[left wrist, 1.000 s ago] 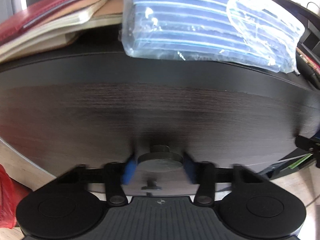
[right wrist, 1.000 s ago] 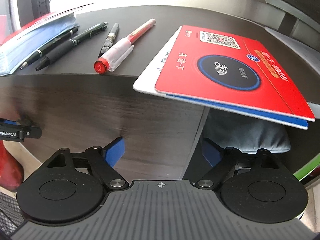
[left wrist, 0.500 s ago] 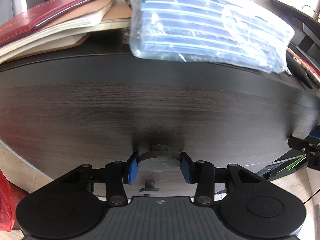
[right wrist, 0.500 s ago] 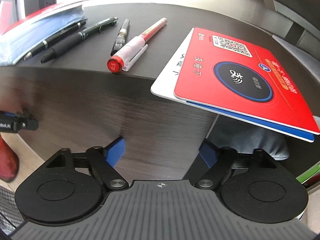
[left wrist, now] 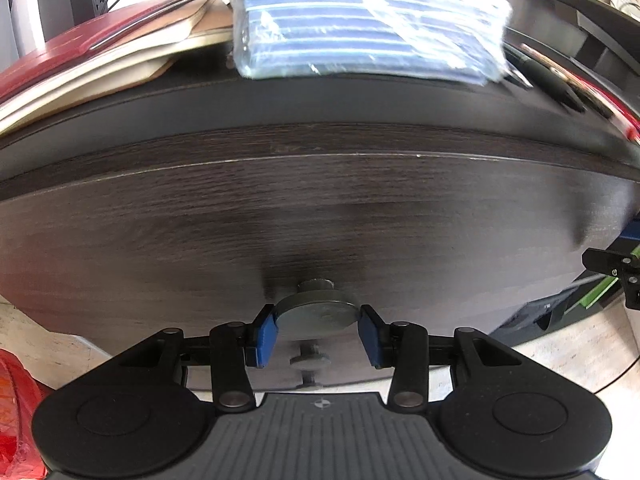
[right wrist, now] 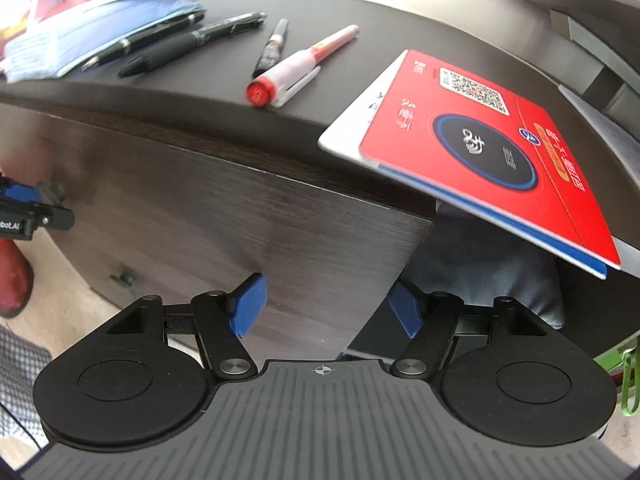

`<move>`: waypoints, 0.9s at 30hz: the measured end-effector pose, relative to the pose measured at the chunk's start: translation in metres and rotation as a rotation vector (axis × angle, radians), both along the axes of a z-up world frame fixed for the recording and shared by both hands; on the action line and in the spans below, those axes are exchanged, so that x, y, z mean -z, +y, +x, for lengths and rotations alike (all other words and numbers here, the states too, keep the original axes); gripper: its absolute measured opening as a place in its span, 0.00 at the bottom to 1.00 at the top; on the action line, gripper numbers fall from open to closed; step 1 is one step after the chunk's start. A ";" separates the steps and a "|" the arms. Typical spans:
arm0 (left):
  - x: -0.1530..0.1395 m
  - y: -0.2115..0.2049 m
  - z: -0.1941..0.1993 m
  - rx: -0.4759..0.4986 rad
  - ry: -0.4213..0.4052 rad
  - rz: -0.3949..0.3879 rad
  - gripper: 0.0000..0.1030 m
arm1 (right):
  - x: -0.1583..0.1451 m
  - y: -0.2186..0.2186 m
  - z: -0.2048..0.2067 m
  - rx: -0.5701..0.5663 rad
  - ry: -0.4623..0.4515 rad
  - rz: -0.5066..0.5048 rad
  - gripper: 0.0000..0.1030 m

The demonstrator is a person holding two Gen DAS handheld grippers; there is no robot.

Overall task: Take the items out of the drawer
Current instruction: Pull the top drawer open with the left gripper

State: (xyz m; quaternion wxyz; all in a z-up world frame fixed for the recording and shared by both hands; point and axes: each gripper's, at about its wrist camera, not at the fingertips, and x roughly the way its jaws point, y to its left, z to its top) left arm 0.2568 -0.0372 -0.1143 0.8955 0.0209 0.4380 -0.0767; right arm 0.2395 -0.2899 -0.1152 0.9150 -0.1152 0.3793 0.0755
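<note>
A dark wood drawer front (left wrist: pixel 320 216) fills the left wrist view, with a round metal knob (left wrist: pixel 318 312) low in the middle. My left gripper (left wrist: pixel 318 334) is shut on the knob, one blue pad at each side. The drawer front stands out from the cabinet, a narrow strip of its top edge showing; its inside is hidden. My right gripper (right wrist: pixel 326 308) is open and empty, in front of the drawer front's right edge (right wrist: pixel 412 248). The left gripper also shows at the left edge of the right wrist view (right wrist: pixel 28 212).
On the cabinet top lie a bag of blue masks (left wrist: pixel 368 28), red and tan notebooks (left wrist: pixel 100 56), several pens (right wrist: pixel 192 40), a red-capped pen (right wrist: pixel 296 68) and a red card over a blue-and-white booklet (right wrist: pixel 492 152) overhanging the right corner. A second knob (left wrist: pixel 310 360) sits lower. A red bag (left wrist: pixel 16 400) is on the floor at left.
The left gripper has stayed on the knob while the drawer front has come a little forward, its top edge now showing. The right gripper has shifted left and turned, staying open.
</note>
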 end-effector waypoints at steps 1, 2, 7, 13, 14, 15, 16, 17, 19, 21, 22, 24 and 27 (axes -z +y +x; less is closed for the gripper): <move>0.000 0.000 -0.004 0.002 0.002 -0.002 0.40 | 0.000 0.000 -0.004 -0.003 0.003 -0.003 0.71; -0.001 0.001 -0.009 0.005 0.004 -0.002 0.40 | 0.000 0.000 -0.008 -0.005 0.007 -0.005 0.71; -0.016 0.008 -0.042 0.014 0.019 0.002 0.40 | -0.001 0.001 -0.035 -0.007 0.026 -0.014 0.71; -0.025 0.012 -0.078 0.034 0.055 -0.008 0.40 | -0.003 0.003 -0.076 0.006 0.045 -0.010 0.71; -0.025 0.012 -0.084 0.042 0.062 -0.010 0.40 | -0.003 0.005 -0.083 0.006 0.049 -0.012 0.71; -0.024 0.013 -0.089 0.050 0.069 -0.012 0.40 | -0.003 0.005 -0.089 0.007 0.053 -0.010 0.71; -0.023 0.013 -0.094 0.058 0.077 -0.014 0.40 | -0.004 0.004 -0.095 0.012 0.058 0.000 0.71; -0.026 0.013 -0.104 0.067 0.087 -0.025 0.40 | -0.005 0.004 -0.100 0.022 0.066 0.010 0.71; -0.030 0.016 -0.109 0.069 0.104 -0.038 0.41 | -0.005 0.004 -0.110 0.049 0.088 0.032 0.71; -0.035 0.015 -0.116 0.064 0.108 -0.046 0.41 | -0.006 0.008 -0.119 0.084 0.114 0.048 0.71; -0.038 0.013 -0.121 0.059 0.104 -0.048 0.42 | -0.008 0.011 -0.125 0.096 0.121 0.032 0.74; -0.042 0.014 -0.135 0.062 0.081 -0.037 0.51 | -0.013 0.019 -0.136 0.121 0.135 -0.005 0.83; -0.053 0.018 -0.155 0.052 0.066 -0.044 0.62 | -0.018 0.028 -0.151 0.158 0.189 -0.046 0.85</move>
